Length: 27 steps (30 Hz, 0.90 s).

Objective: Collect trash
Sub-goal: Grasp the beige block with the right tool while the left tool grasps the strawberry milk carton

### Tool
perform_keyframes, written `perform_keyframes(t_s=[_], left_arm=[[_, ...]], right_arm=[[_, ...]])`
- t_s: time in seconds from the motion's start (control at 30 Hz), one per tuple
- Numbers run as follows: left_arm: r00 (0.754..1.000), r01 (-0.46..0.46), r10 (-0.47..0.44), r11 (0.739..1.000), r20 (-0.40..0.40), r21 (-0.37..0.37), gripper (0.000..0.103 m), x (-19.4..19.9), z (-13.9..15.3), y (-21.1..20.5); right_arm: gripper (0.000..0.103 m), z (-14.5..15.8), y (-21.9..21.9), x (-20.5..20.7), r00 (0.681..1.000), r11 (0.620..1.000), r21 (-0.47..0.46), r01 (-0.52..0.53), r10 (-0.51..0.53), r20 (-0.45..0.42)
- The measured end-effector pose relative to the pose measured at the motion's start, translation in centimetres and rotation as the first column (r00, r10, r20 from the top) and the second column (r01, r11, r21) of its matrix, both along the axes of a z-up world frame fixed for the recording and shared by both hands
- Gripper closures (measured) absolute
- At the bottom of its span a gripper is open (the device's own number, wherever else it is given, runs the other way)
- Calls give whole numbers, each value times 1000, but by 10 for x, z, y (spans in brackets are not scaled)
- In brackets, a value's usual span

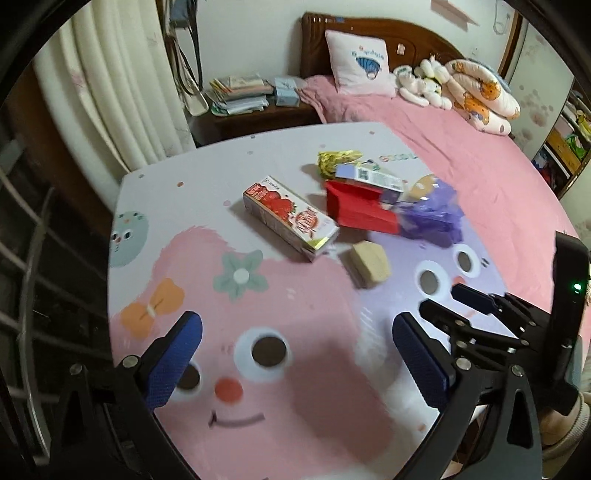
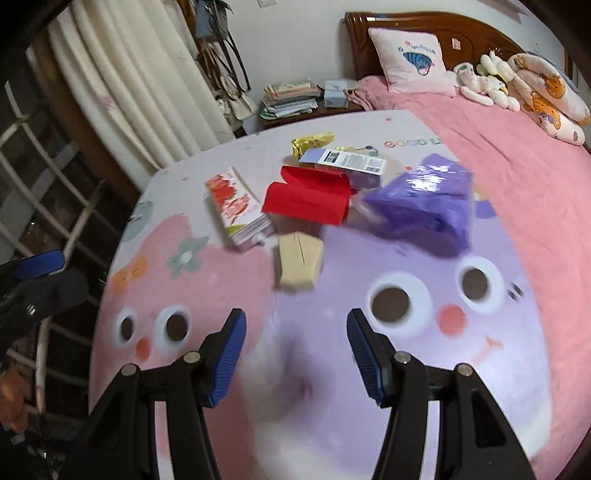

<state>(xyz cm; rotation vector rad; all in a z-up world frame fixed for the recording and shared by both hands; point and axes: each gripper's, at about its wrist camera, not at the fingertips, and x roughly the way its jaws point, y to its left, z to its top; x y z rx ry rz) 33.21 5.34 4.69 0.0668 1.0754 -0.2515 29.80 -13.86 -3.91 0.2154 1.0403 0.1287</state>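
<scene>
Fingers of the left gripper (image 1: pixel 297 354) and right gripper (image 2: pixel 295 354) spread wide, holding nothing. Strawberry carton (image 1: pixel 290 216) lies ahead of the left fingers, long axis slanting away leftward; tan block (image 2: pixel 297 264) lies ahead of the right, nearer.

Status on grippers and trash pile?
Left gripper open, empty. Right gripper open, empty. Trash untouched on mat: strawberry carton, red box, purple bag. Path clear.

A wooden headboard (image 2: pixel 424 26) heads the pink bed (image 2: pixel 517 155), cream curtains (image 2: pixel 122 85) hanging beside a nightstand (image 1: pixel 255 118)
</scene>
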Motion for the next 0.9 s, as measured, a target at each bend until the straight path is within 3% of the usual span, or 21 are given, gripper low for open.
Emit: perform_keyframes(t_s=[0.2, 0.37, 0.43, 0.5, 0.9], left_arm=[[998, 27, -27, 1000, -57, -4, 1, 56, -42, 4], [993, 25, -29, 999, -110, -41, 1, 87, -65, 1], [992, 21, -26, 999, -121, -47, 1, 95, -70, -2], [990, 12, -20, 998, -138, -56, 1, 105, -76, -6], [974, -140, 132, 990, -183, -31, 1, 159, -95, -24]], right_arm=[[46, -49, 17, 58, 998, 999, -42, 28, -30, -53], [47, -70, 25, 72, 998, 996, -92, 14, -20, -65], [47, -70, 29, 73, 999, 992, -124, 2, -7, -44], [59, -69, 28, 73, 999, 990, -141, 4, -9, -31], [59, -64, 2, 93, 995, 992, -91, 88, -91, -28]])
